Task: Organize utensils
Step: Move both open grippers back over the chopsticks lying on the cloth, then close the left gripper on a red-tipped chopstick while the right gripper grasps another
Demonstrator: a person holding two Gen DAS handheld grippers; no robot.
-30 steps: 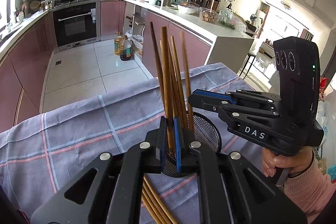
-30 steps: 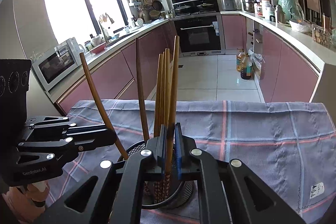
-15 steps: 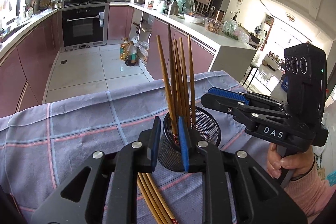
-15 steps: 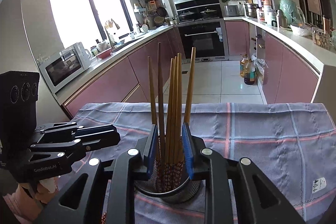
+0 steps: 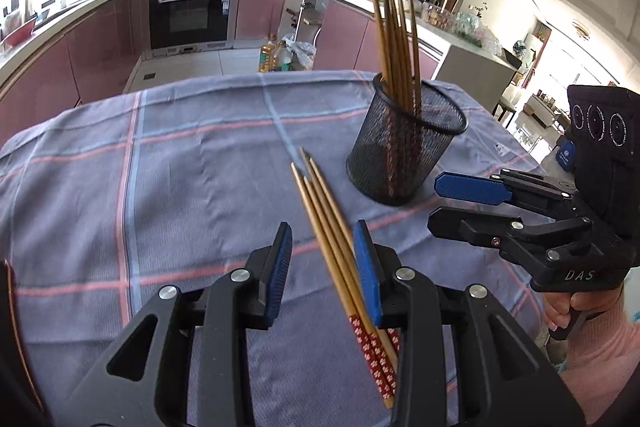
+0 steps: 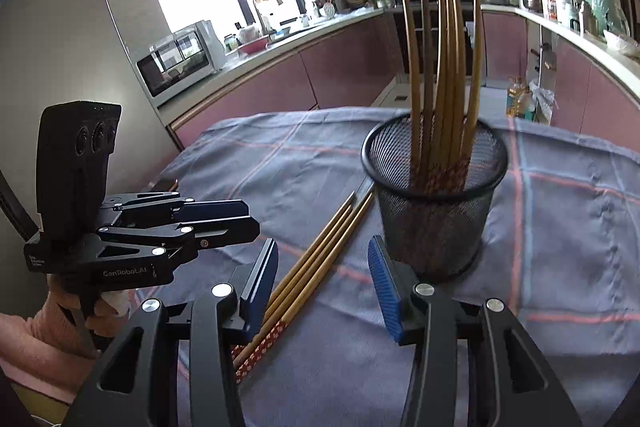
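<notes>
- left gripper point(image 5: 323, 267): its jaws are spread and opening, pads apart. the loose chopsticks point(image 5: 340, 263) run between them in the left wrist view, close to the right pad, but lie on the cloth point(image 5: 180, 167) and are not pinched. in the right wrist view this gripper point(image 6: 248, 217) hangs just left of them, over the cloth.
- loose chopsticks point(image 6: 316, 267): four or so, side by side on the cloth, just beside the cup point(image 5: 404, 151). their long axis runs diagonally, narrow tips toward the foot of the cup, red patterned ends toward the person. they lie flat.
- cup point(image 6: 434, 203): a black mesh holder, upright on the cloth, with a bunch of chopsticks already in it, standing near vertical, tips up and patterned ends down.
- right gripper point(image 6: 324, 279): jaws also spread and opening, nothing pressed between the pads. the loose chopsticks cross the gap near its left pad; the cup stands just past its right pad. in the left wrist view this gripper point(image 5: 434, 201) sits right of the cup, near its foot.
- step in hand, as i judge it: one lot is in the cup and both tools are empty, lining up on the loose ones.
- next move calls for: lowering a gripper over the middle of a chopstick, pads across its long axis, closing, then tilting it upright, tip up, to drop it into the cup.
</notes>
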